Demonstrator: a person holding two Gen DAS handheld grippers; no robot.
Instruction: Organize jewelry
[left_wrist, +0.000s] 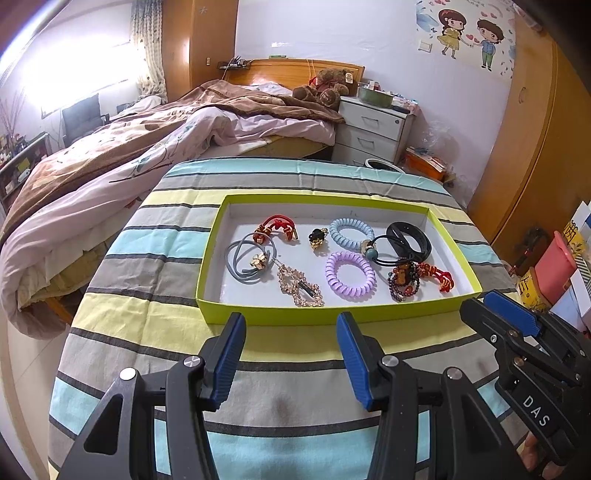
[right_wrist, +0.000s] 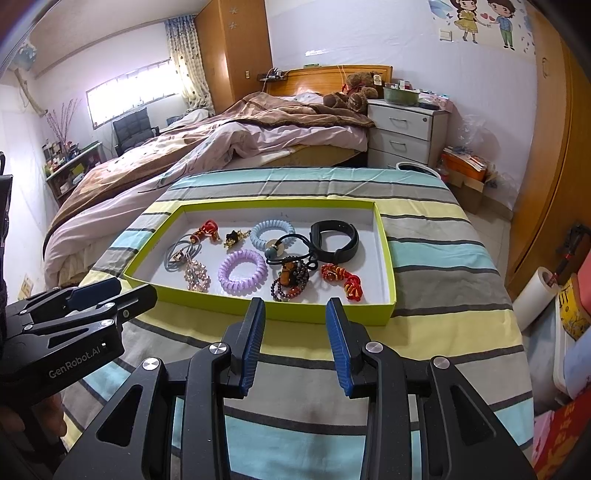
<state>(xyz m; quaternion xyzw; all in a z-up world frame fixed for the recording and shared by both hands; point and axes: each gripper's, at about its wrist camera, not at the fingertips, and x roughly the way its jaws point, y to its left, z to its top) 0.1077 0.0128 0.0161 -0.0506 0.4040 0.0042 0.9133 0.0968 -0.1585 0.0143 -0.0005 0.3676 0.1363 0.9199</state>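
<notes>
- Striped cloth (left_wrist: 155, 332) in blue, yellow and grey covers the table, with an unmade bed (left_wrist: 110, 155) behind.
- On it sits a lime-edged tray (left_wrist: 384, 315), long axis running left to right, holding hair ties, bracelets and a black band (left_wrist: 410, 238).
- Left gripper (left_wrist: 291, 354) hovers just before the tray's near wall, jaws wide apart, holding nothing.
- Right gripper (right_wrist: 295, 345) likewise sits just short of that wall, parted and empty.
</notes>
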